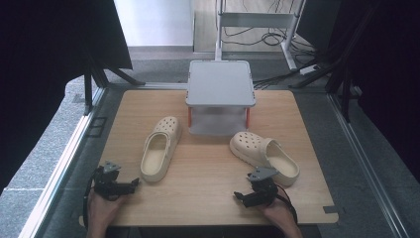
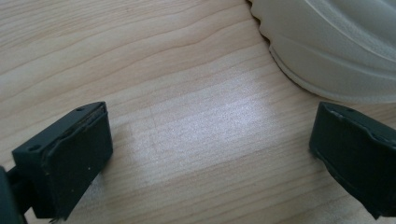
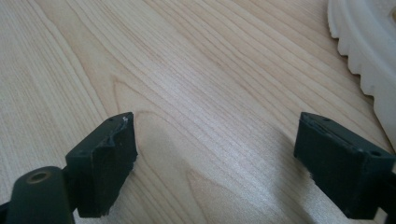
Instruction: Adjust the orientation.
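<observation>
Left gripper [image 1: 132, 184] sits near the table's [image 1: 208, 198] front-left corner, held in the person's left hand [image 1: 101, 210]. Jaws spread wide, nothing between them, bare wood under the gap. In the left gripper view [image 2: 210, 140] the heel rim of the left clog [image 2: 336, 42] shows at upper right, just beyond the far jaw, apart from it.

Left clog [image 1: 159, 148] lies left of centre, toe pointing to the table's back edge, heel toward the front and close to the left gripper. Sole down, opening up.

Grey two-tier rack [image 1: 220, 82] stands at the middle of the back edge, with orange posts between the tiers. Both clog toes lie near its lower shelf.

Right clog [image 1: 264, 154] lies right of centre, angled: toe toward the rack, heel toward the front-right. Sole down.

Right gripper [image 1: 237, 197] is near the front edge, right of centre, in the person's right hand [image 1: 277, 215], just beside the right clog's heel. Jaws released and wide apart, gripping nothing. In the right gripper view [image 3: 215, 149] the clog's ribbed sole edge [image 3: 369, 60] sits at upper right, clear of the jaws.
</observation>
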A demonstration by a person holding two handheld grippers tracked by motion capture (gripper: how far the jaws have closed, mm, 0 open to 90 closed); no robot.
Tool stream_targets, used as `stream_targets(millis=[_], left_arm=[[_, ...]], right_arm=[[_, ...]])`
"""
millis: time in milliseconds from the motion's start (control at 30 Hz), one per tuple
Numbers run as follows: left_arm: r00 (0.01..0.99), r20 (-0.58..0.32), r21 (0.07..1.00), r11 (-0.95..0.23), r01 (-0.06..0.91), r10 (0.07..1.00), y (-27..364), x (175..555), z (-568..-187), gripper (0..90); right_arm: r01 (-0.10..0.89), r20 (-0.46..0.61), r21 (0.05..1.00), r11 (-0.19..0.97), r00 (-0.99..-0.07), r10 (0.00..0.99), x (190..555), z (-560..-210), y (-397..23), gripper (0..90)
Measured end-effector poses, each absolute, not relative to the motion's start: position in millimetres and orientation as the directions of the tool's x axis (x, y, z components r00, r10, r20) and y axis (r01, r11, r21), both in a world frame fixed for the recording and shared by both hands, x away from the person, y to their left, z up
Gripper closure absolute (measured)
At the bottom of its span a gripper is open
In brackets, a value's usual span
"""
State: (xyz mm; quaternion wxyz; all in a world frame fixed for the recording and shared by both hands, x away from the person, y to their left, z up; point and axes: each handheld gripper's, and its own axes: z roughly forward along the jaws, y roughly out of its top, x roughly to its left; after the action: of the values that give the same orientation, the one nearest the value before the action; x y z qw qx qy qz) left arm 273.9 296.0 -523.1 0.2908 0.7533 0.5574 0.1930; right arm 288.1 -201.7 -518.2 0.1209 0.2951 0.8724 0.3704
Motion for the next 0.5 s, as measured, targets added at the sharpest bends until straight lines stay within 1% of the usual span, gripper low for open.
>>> stream_targets(millis=[33, 67, 500], left_arm=[[0.3, -0.034, 0.654, -0.206, 0.728, 0.953, 295.6, 273.7, -523.1, 0.0], [0.301, -0.034, 0.654, -0.206, 0.728, 0.953, 295.6, 273.6, -523.2, 0.0], [0.289, -0.035, 0.655, -0.197, 0.73, 0.957, 294.5, 273.2, -523.2, 0.0]], right_arm=[[0.424, 0.005, 0.716, 0.555, -0.798, 0.603, 287.8, -518.6, -200.8, 9.0], [0.422, 0.005, 0.707, 0.568, -0.806, 0.592, 287.3, -519.0, -199.6, 3.6], [0.426, 0.009, 0.705, 0.567, -0.805, 0.594, 287.0, -519.1, -199.6, 4.1]])
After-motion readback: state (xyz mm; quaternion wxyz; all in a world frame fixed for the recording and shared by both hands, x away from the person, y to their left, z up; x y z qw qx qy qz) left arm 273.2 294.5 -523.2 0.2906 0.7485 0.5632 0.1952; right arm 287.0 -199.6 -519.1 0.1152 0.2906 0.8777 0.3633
